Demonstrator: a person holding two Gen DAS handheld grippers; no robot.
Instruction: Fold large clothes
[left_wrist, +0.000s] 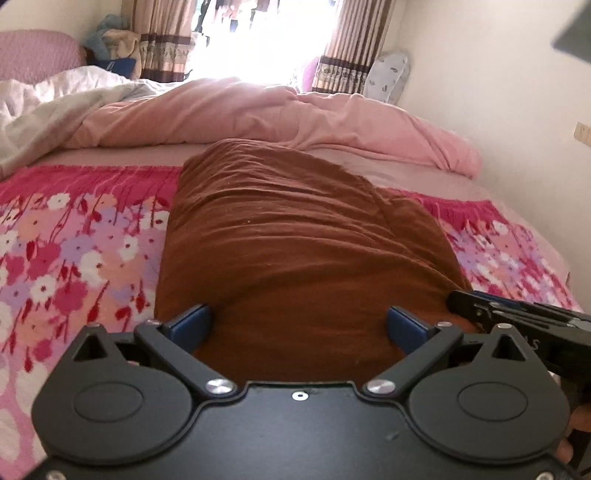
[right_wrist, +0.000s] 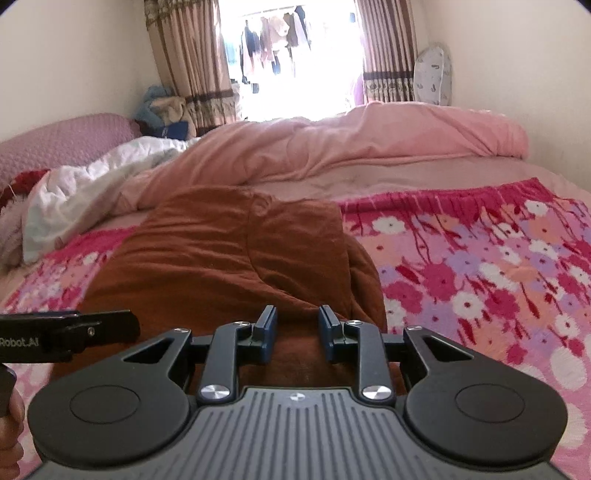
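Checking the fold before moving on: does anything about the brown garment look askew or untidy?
Yes. The brown garment is folded, but its surface is wrinkled and its far edge runs slanted and uneven across the floral blanket.

The folded rust-brown cotton garment is lying mid-bed on the pink floral blanket. Left and right of the garment, flat blanket is lying bare, giving passage. Beyond the garment, a rumpled pale pink quilt is blocking the far side, with a crumpled white duvet crowding the far left.
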